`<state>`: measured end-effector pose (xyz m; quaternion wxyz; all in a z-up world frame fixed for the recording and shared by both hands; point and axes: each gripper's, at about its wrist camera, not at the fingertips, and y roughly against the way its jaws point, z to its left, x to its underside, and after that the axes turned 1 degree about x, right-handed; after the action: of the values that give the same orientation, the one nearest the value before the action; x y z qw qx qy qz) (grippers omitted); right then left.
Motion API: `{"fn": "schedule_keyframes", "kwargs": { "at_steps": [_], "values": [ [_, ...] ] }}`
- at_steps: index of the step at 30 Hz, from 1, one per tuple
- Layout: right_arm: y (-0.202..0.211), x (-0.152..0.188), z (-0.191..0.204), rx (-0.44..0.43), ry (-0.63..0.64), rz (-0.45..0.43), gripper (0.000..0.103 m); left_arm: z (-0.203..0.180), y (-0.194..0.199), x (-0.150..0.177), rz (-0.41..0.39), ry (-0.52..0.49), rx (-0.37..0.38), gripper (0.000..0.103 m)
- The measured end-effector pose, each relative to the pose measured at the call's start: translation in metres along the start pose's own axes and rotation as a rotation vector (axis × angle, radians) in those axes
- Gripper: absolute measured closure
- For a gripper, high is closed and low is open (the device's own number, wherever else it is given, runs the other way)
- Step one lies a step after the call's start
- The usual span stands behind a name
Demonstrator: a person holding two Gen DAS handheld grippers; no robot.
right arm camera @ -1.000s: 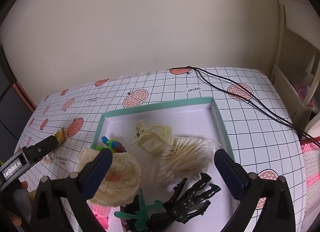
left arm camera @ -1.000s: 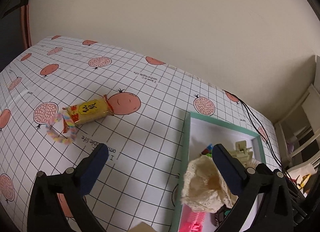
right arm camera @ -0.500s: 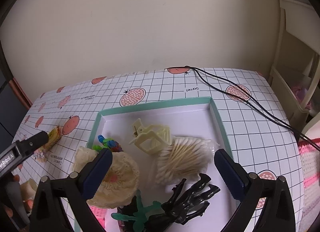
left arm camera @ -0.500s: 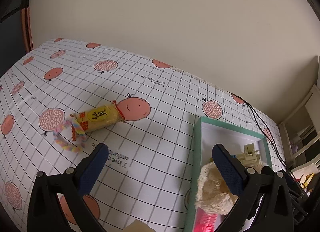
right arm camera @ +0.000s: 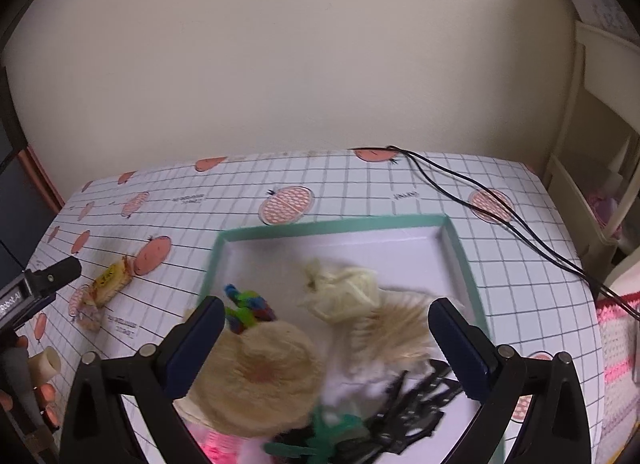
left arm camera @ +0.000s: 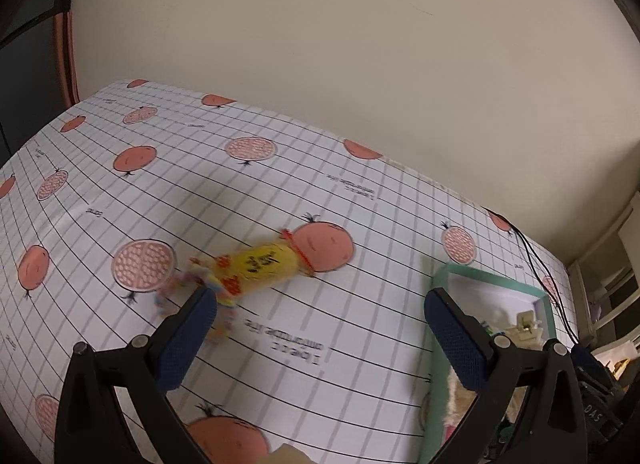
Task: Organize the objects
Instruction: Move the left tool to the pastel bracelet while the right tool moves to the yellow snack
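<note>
A yellow snack packet (left arm camera: 260, 264) lies on the pomegranate-print tablecloth, with a pastel hair tie (left arm camera: 180, 296) at its left end. My left gripper (left arm camera: 320, 304) hovers open just in front of them, and its left finger covers part of the tie. My right gripper (right arm camera: 326, 316) is open above the teal-rimmed tray (right arm camera: 332, 226). In the tray lie a cream lace scrunchie (right arm camera: 260, 376), a cream claw clip (right arm camera: 344, 292), a bag of cotton swabs (right arm camera: 396, 332), a black claw clip (right arm camera: 412, 416) and a small colourful clip (right arm camera: 248, 308). The right wrist view also shows the packet (right arm camera: 110, 280) and the left gripper (right arm camera: 52, 276).
A black cable (right arm camera: 480, 200) crosses the table's far right corner. A white shelf unit (right arm camera: 592, 144) stands right of the table, with a pink crocheted cloth (right arm camera: 620, 344) below it. A hand holding a cream tube (right arm camera: 44, 362) shows at the left edge. The wall runs close behind the table.
My left gripper has swung left, away from the tray and towards the packet and hair tie, which now sit closer to its fingers. The right gripper has dipped slightly over the tray.
</note>
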<state>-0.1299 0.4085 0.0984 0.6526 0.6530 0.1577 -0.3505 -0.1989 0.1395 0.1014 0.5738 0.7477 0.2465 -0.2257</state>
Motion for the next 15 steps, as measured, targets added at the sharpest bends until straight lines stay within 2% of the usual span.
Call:
{"fn": "schedule_keyframes", "kwargs": {
  "at_steps": [15],
  "values": [
    [0.006,-0.016,0.096,-0.116,0.089,-0.047,0.0,0.098,0.012,-0.027,-0.042,0.13,-0.061,0.0]
  ]
}}
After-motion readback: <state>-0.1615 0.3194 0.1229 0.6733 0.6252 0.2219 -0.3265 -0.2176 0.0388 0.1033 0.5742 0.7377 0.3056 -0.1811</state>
